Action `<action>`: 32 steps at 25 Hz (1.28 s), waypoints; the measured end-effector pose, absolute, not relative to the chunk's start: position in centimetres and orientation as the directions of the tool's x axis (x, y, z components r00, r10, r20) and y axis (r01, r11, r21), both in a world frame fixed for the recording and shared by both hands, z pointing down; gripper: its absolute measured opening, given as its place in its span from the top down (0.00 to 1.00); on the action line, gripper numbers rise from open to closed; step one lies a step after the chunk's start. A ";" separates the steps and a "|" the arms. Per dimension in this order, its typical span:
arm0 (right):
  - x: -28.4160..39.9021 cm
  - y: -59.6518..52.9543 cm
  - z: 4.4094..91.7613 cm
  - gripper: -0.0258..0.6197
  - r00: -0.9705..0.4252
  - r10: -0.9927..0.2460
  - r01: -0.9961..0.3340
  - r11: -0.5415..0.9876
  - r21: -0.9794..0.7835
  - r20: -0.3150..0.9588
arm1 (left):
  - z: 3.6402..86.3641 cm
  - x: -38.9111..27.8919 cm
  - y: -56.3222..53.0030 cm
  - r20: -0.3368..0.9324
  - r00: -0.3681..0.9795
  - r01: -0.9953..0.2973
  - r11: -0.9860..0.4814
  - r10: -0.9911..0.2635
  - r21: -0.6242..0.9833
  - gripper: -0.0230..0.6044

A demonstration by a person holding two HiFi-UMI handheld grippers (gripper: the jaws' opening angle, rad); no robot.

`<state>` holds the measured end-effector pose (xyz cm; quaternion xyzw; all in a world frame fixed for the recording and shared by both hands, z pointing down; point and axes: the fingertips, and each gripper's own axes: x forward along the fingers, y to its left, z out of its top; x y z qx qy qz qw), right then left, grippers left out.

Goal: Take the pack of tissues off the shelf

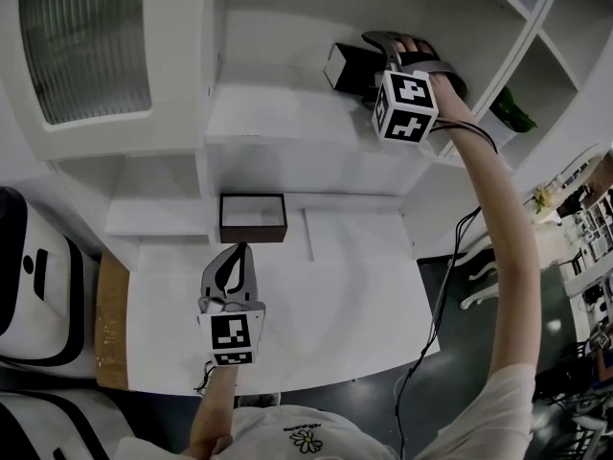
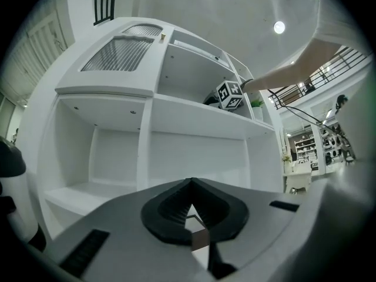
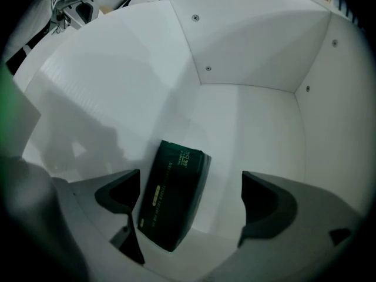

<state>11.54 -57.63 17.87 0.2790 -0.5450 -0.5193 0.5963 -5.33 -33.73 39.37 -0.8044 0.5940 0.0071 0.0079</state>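
Evidently lining up a grip, the right claw (image 3: 191,200) reaches into the shelf (image 3: 252,122) with jaws apart either side of the dark pack of tissues (image 3: 174,198) lying there, while the left claw (image 2: 191,219) waits closed and empty above the counter (image 1: 354,295).

white tabletop (image 1: 345,314) lies under the left claw (image 1: 238,253); white shelf unit (image 1: 287,123) ahead of it, ribbed-glass door (image 1: 86,46) up-left, dark floor (image 1: 460,353) to its right, round lamp (image 2: 279,27) overhead.
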 end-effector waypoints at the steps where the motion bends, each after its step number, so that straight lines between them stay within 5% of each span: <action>1: 11.5 -57.9 17.9 0.16 -0.133 -0.924 0.314 0.304 0.899 0.359 | 39.5 -5.4 -33.8 -0.018 0.291 -0.957 -0.291 -0.956 -0.004 0.97; 13: 11.8 -59.8 17.8 0.16 -0.113 -0.938 0.324 0.278 0.904 0.329 | 39.7 -6.9 -34.6 -0.011 0.256 -0.966 -0.256 -0.967 0.023 0.97; 22: 12.1 -59.0 17.2 0.16 -0.138 -0.985 0.281 0.058 0.958 0.100 | 39.9 -6.3 -34.6 -0.010 0.273 -0.962 -0.273 -0.962 0.016 0.97; 27: 13.3 -59.5 17.5 0.23 -0.113 -0.967 0.064 0.224 0.973 0.230 | 39.9 -5.9 -34.4 -0.006 0.286 -0.958 -0.286 -0.958 0.013 0.97; 32: 13.0 -59.6 17.8 0.27 -0.108 -0.954 0.108 0.267 0.958 0.278 | 40.1 -6.1 -34.4 0.001 0.284 -0.959 -0.284 -0.959 0.017 0.97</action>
